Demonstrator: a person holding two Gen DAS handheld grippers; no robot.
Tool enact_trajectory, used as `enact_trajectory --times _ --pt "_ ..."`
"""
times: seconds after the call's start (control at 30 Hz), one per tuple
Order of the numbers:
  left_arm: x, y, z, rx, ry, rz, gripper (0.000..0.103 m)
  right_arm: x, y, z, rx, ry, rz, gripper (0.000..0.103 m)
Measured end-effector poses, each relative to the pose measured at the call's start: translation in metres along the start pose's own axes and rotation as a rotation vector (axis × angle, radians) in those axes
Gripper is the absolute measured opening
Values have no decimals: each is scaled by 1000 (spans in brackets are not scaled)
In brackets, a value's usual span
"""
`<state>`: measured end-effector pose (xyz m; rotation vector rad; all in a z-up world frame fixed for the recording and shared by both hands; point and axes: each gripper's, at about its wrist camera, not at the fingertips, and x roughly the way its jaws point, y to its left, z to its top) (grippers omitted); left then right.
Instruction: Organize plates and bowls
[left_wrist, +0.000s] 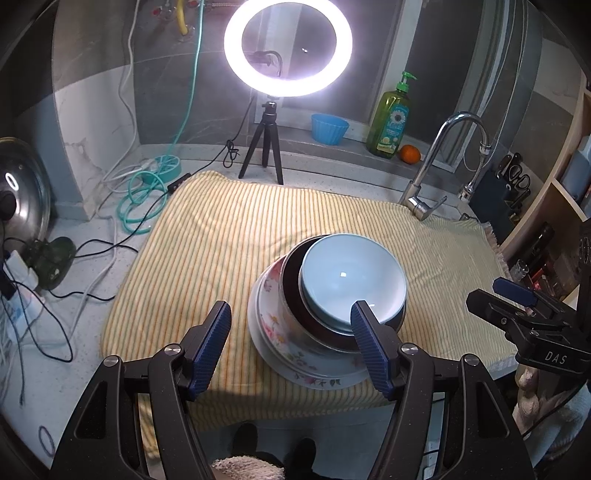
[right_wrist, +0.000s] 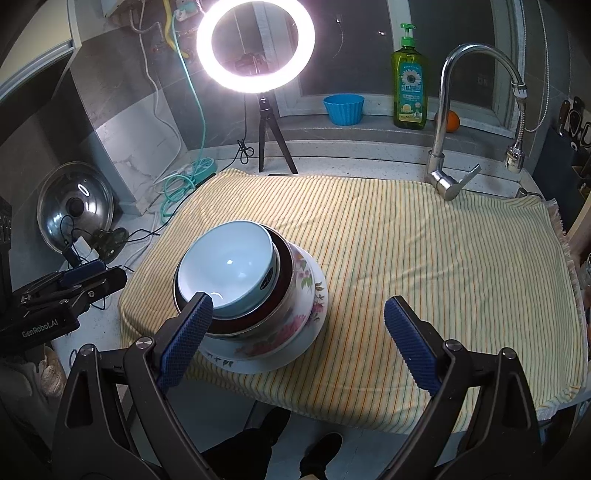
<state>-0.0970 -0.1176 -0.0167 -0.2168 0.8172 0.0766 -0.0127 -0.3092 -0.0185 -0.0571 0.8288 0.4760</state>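
Left claw (left_wrist: 290, 325) open, right claw (right_wrist: 299, 315) open; stacked bowls (left_wrist: 351, 280) between them, untouched

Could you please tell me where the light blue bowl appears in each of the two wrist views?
Left wrist view: light blue bowl right of centre, topping the stack.
Right wrist view: the bowl left of centre, topping the same stack.
Shared landmark: the ring light at the top.

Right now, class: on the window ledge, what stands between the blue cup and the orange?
The green soap bottle stands between the blue cup and the orange. Both wrist views show it; the faucet partly hides the orange in the right one.
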Motion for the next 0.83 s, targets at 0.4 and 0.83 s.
enact_trajectory --times 0.4,0.83 --pt "3 -1 0 -3 7 5 67 4 -1 -1 1 8 2 96" --pt "9 -5 5 25 -18 52 67 12 -9 -2 10 19 4 96"
